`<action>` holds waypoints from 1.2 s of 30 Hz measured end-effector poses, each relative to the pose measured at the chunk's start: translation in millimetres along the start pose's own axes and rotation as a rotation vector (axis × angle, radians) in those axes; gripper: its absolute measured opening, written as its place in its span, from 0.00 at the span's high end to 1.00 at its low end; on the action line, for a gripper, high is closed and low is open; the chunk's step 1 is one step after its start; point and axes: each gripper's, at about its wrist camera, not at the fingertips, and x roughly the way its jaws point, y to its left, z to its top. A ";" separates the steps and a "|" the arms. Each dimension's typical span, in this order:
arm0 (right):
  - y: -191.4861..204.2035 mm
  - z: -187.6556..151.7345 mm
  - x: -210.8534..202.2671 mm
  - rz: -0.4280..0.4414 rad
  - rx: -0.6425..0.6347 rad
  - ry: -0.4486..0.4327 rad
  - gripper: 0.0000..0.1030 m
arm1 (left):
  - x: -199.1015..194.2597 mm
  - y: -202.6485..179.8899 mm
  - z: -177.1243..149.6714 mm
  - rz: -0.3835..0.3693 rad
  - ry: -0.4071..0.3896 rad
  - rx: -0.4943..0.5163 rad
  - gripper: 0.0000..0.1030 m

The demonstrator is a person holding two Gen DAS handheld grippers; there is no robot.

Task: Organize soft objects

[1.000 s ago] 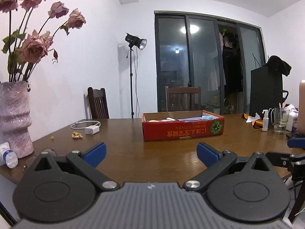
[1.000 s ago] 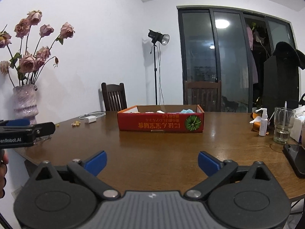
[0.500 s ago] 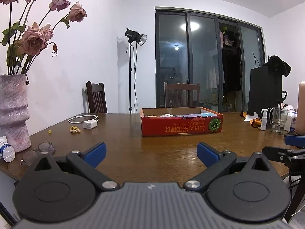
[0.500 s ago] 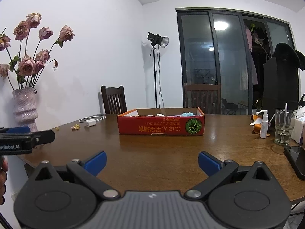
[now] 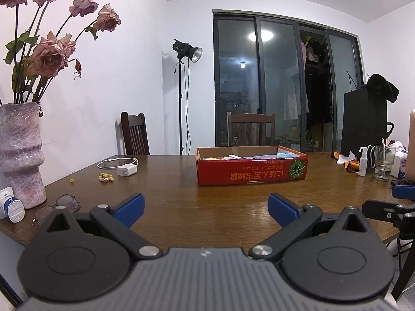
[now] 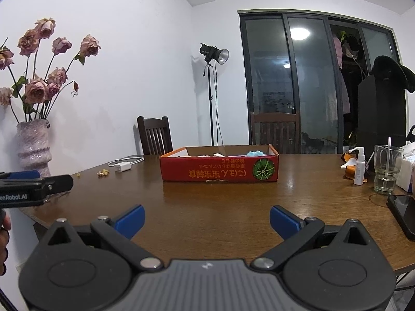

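A shallow red cardboard box [image 5: 253, 172] stands on the brown wooden table [image 5: 207, 202], well ahead of both grippers; it also shows in the right wrist view [image 6: 220, 171]. Soft items lie inside it, among them a light blue one [image 6: 255, 153] and a purple one [image 5: 259, 156]; most of its contents are hidden by the front wall. My left gripper [image 5: 206, 208] is open and empty above the table's near edge. My right gripper [image 6: 207, 221] is open and empty, also at the near edge, to the right of the left one.
A pink vase of dried roses [image 5: 20, 153], a white tube [image 5: 11, 204] and glasses [image 5: 59, 204] sit at the left. A charger with cable [image 5: 125, 169] lies behind. A spray bottle [image 6: 359, 167], a drinking glass [image 6: 386, 169] and a phone [image 6: 403, 213] are at the right. Chairs stand behind the table.
Both grippers have drawn back and risen slightly, so the box looks a little farther and lower. Both stay open and empty.
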 end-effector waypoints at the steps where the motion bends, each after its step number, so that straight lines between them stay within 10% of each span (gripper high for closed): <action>1: 0.1 -0.2 -0.2 0.001 0.000 -0.001 0.00 | 0.0 -0.1 -0.1 0.000 0.001 0.001 0.00; 36: -3.2 -2.1 1.5 -0.008 0.028 0.007 0.00 | 1.2 3.4 0.1 -0.009 -0.002 0.011 0.00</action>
